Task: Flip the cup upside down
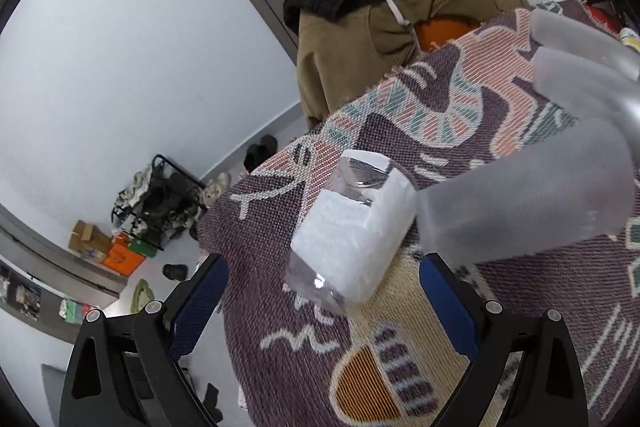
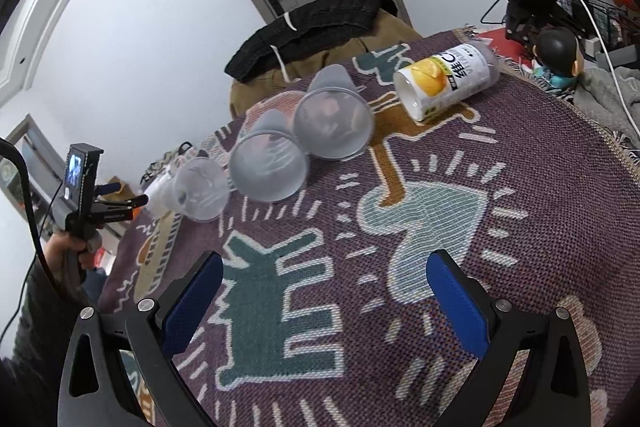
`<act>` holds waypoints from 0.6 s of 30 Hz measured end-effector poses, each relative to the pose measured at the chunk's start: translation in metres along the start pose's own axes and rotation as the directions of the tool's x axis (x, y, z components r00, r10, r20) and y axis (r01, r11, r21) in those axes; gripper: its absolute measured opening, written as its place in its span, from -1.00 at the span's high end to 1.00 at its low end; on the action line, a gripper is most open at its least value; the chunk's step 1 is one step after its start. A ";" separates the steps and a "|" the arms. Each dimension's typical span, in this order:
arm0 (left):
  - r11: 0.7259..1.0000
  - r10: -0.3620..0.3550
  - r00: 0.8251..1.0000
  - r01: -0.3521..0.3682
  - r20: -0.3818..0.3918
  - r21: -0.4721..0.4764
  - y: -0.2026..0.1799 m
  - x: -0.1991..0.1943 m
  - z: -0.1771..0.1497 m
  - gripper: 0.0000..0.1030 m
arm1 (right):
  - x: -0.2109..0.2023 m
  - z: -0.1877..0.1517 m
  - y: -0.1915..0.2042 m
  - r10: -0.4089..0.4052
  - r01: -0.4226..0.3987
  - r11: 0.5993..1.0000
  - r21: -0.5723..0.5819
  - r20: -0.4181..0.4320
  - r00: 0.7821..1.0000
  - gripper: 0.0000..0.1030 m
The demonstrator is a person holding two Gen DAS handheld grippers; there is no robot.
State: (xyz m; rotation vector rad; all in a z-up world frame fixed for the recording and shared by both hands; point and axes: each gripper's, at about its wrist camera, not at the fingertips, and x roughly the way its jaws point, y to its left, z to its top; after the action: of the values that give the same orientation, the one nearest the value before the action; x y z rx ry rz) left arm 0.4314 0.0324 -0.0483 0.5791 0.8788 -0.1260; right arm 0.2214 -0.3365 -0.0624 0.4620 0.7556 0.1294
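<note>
A clear cup with a white label [image 1: 352,231] lies on its side on the patterned cloth [image 1: 460,115], just ahead of my open left gripper [image 1: 324,291] and between the lines of its fingers, not touched. It also shows in the right wrist view [image 2: 192,193], with the left gripper [image 2: 124,201] beside it. Two frosted cups [image 2: 272,165] [image 2: 334,121] lie on their sides in a row to its right; they show in the left wrist view [image 1: 524,199]. My right gripper [image 2: 324,291] is open and empty above the cloth [image 2: 520,247].
A tub with an orange label [image 2: 446,79] lies on its side at the back of the cloth. A chair draped with clothes [image 2: 320,23] stands behind the table. A doll figure [image 2: 556,55] and wire racks stand at the far right. The table's left edge drops to the floor.
</note>
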 end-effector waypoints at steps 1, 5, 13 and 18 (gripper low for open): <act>1.000 -0.004 1.000 0.004 -0.005 0.009 0.001 0.006 0.001 -0.88 | 0.000 0.000 -0.001 -0.005 0.005 1.000 0.004 -0.001 1.000 -0.98; 0.999 -0.014 0.999 0.015 -0.035 0.035 0.002 0.030 0.007 -0.88 | 0.002 0.000 -0.004 -0.023 0.023 1.000 0.010 -0.006 1.000 -0.98; 0.997 -0.038 0.995 0.045 -0.095 0.068 0.007 0.064 0.019 -0.88 | 0.004 -0.001 -0.009 -0.057 0.058 0.998 0.017 -0.020 0.998 -0.98; 0.996 -0.047 0.989 0.057 -0.140 0.063 0.010 0.076 0.026 -0.88 | 0.000 -0.005 -0.015 -0.070 0.071 0.997 0.029 -0.019 0.997 -0.98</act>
State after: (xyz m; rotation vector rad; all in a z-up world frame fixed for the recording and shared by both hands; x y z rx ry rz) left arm 0.5012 0.0363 -0.0884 0.6329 1.0276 -0.1644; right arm 0.2177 -0.3477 -0.0723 0.4620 0.7912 0.0569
